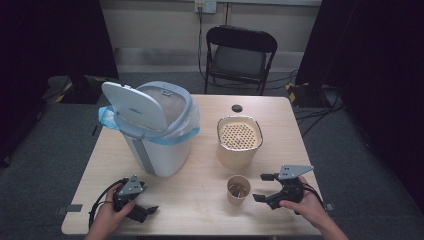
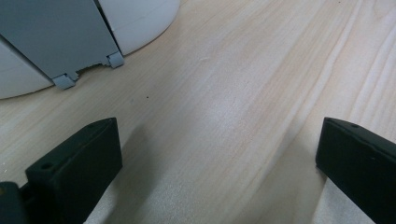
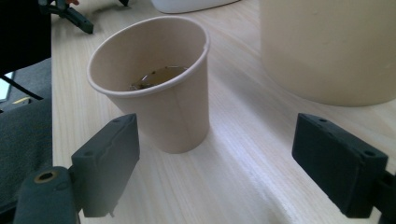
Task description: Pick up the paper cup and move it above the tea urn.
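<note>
A: Where do we have the right tongs (image 1: 262,187)?

B: We hold them low over the worktop (image 1: 210,210) at its near right, jaws wide apart and gripping nothing. They face the paper cup (image 1: 238,189), which stands upright just beside them.

A: And from the right gripper view?

B: There the paper cup (image 3: 159,98) sits ahead of the right tongs (image 3: 215,163), nearer the left jaw than the right, not touched by either. We see something brownish lying in its bottom, though the picture is too dim for us to say what.

A: What stands beyond the cup?

B: A beige pot (image 1: 239,142) with a lid full of holes, near the cup but apart from it. In the right gripper view its beige wall (image 3: 327,46) rises at the upper right.

A: And our left hand?

B: We rest the left tongs (image 1: 150,210) at the near left of the worktop, jaws apart and empty. In the left gripper view bare wood lies between the left tongs (image 2: 215,154), with the foot of the white bin (image 2: 135,23) ahead at the upper left.

A: The bin itself?

B: The white bin (image 1: 160,150) stands left of the pot, its lid (image 1: 134,106) tipped up and a blue bag (image 1: 107,119) folded over its rim.
</note>
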`<state>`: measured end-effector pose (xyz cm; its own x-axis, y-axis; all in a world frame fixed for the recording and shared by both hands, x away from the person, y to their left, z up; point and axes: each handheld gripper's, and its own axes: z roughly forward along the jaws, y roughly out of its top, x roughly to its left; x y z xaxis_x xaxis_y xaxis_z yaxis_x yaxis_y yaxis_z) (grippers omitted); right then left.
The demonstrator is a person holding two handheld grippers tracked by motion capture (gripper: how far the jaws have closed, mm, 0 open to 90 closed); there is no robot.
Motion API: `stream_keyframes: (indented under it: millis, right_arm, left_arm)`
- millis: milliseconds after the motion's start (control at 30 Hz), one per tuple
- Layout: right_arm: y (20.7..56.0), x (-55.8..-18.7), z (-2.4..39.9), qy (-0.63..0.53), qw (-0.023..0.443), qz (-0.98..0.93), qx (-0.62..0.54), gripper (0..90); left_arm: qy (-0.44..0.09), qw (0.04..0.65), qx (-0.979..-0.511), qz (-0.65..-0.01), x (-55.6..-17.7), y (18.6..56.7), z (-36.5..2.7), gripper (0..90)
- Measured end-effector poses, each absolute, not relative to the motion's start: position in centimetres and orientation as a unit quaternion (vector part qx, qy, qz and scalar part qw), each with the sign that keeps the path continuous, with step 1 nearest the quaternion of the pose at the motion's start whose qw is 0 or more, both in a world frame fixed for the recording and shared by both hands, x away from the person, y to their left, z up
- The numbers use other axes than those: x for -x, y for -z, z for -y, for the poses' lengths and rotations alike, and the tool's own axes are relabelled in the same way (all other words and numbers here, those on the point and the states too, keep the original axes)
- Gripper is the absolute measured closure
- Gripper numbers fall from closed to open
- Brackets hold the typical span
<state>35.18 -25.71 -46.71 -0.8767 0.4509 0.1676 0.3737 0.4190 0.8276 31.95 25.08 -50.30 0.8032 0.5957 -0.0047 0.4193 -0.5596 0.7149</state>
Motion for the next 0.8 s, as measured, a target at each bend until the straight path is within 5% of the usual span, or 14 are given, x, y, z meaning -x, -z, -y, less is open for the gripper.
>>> stream_keyframes:
  millis: [800]
  right_arm:
    - [48.9,-34.4,22.9,-0.482,0.025,-0.848,-0.219,14.4]
  left_arm:
    - [-0.122,0.367,-0.874,-0.293,-31.8,50.3,-25.1,0.0]
